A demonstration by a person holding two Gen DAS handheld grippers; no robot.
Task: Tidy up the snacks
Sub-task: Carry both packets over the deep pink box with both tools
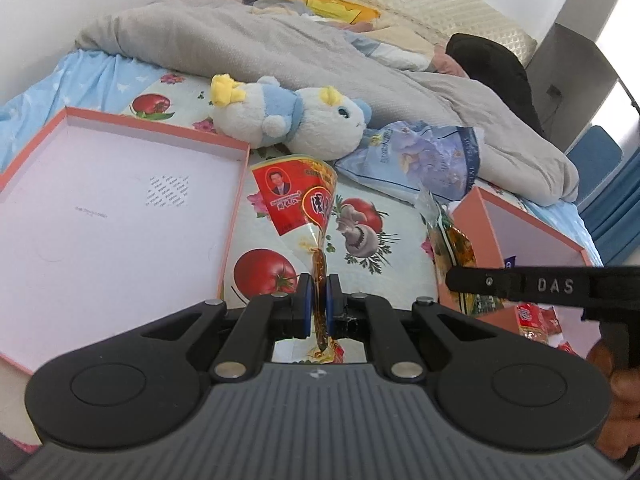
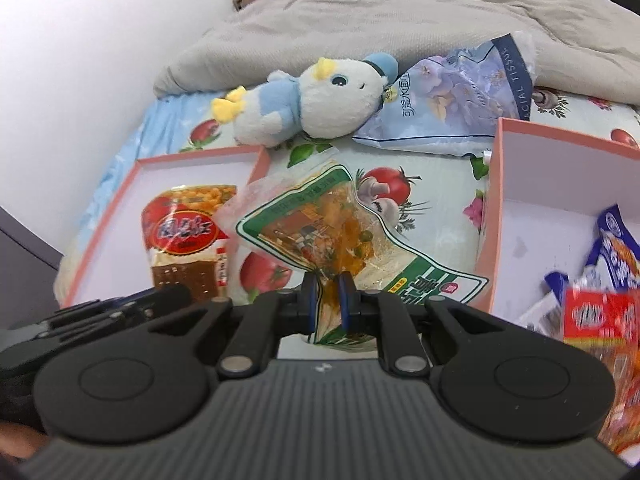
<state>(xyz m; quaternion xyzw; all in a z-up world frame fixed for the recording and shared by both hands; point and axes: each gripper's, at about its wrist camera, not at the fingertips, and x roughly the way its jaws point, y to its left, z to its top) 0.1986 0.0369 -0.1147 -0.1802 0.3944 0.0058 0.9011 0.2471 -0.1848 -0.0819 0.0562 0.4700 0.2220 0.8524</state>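
Nearest the left wrist camera, the left gripper (image 1: 319,300) is pinched tight on the thin edge of a red snack packet (image 1: 298,196), which hangs forward above the tomato-print bedsheet (image 1: 260,272) between the two pink trays. The right gripper (image 2: 327,300) is likewise clamped on a snack, a clear green-bordered packet (image 2: 320,236) gripped at one crumpled corner, held over the same gap. To the left lies the shallow pink lid tray (image 1: 236,200), empty but for a small white sachet (image 1: 166,190); to the right stands the deeper pink box (image 2: 490,216) with several snack packets (image 2: 600,280) already in its near corner. Farther back, a blue-and-white plush toy (image 1: 304,120) and a tissue pack (image 1: 420,160) rest by the rumpled grey duvet (image 1: 240,40). Both holds look slight: each packet dangles from an edge, so a quick swing could slip it free onto the sheet. The grippers also sit close together, so crossing paths toward the trays risks a bump or a packet catching a tray wall.
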